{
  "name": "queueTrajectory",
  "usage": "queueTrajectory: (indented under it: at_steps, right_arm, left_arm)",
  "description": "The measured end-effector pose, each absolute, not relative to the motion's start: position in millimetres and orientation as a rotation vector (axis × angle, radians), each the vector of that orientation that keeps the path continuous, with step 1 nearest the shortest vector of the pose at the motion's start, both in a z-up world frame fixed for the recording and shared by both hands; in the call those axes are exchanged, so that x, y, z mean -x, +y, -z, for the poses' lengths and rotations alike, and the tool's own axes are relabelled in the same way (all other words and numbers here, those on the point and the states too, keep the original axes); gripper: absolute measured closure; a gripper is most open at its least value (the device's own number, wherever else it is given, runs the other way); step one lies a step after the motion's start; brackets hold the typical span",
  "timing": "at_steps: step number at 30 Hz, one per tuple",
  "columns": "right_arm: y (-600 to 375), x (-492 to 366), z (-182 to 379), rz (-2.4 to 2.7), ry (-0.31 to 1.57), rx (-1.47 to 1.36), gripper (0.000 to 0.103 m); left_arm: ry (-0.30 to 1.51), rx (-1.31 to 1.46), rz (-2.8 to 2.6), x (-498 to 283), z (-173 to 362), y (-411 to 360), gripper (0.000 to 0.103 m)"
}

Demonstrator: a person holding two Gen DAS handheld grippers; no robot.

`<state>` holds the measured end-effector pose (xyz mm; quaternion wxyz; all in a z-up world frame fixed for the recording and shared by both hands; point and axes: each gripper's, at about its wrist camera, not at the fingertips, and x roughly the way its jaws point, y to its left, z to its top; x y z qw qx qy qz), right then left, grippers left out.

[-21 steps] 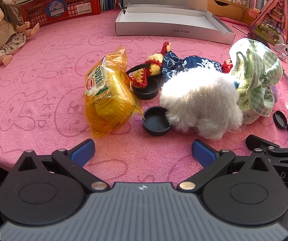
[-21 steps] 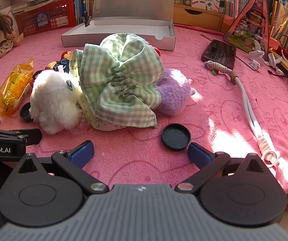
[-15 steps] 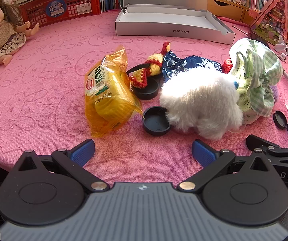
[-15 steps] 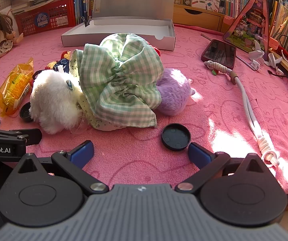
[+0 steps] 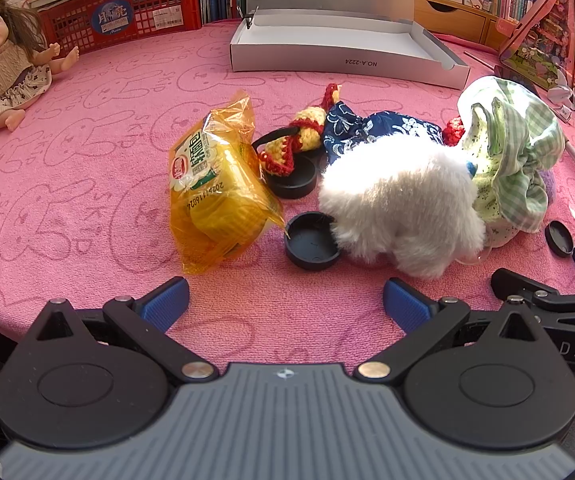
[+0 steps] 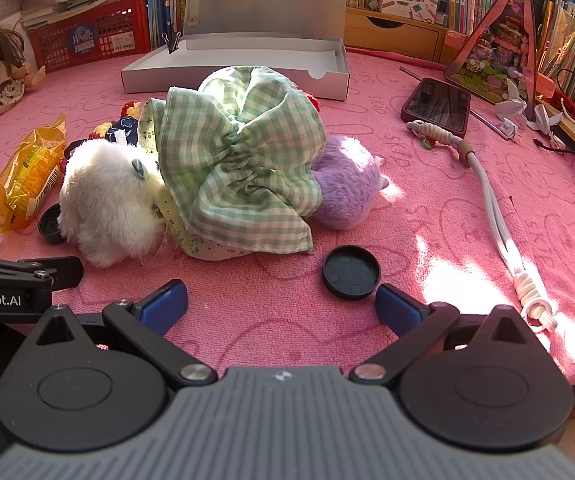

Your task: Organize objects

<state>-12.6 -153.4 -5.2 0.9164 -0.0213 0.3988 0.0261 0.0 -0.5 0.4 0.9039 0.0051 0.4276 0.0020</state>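
A pile lies mid-table on the pink cloth: a white plush toy [image 5: 399,196] in a green checked dress [image 6: 243,152], a purple plush [image 6: 347,184], a blue floral cloth [image 5: 363,128], a knitted yellow-red toy [image 5: 303,136] and an orange snack bag [image 5: 215,184]. Black lids lie by the bag [image 5: 311,236], under the knitted toy [image 5: 291,180] and in front of my right gripper [image 6: 351,266]. My left gripper [image 5: 285,302] is open and empty, short of the pile. My right gripper [image 6: 281,300] is open and empty too.
An open white box [image 5: 343,48] stands at the back. A doll [image 5: 3,64] sits at the far left by a red basket [image 5: 127,12]. A phone [image 6: 437,106], a white cord [image 6: 491,204] and a pink triangular toy house [image 6: 503,44] lie right. Bookshelves line the back.
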Motion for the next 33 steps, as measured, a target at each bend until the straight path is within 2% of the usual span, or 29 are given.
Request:
queueTrajectory:
  at_steps: [33]
  right_arm:
    - [-155.6, 14.8, 7.7, -0.049, 0.801, 0.036, 0.0]
  left_arm:
    - [0.871, -0.013, -0.001, 4.2, -3.4, 0.3, 0.0]
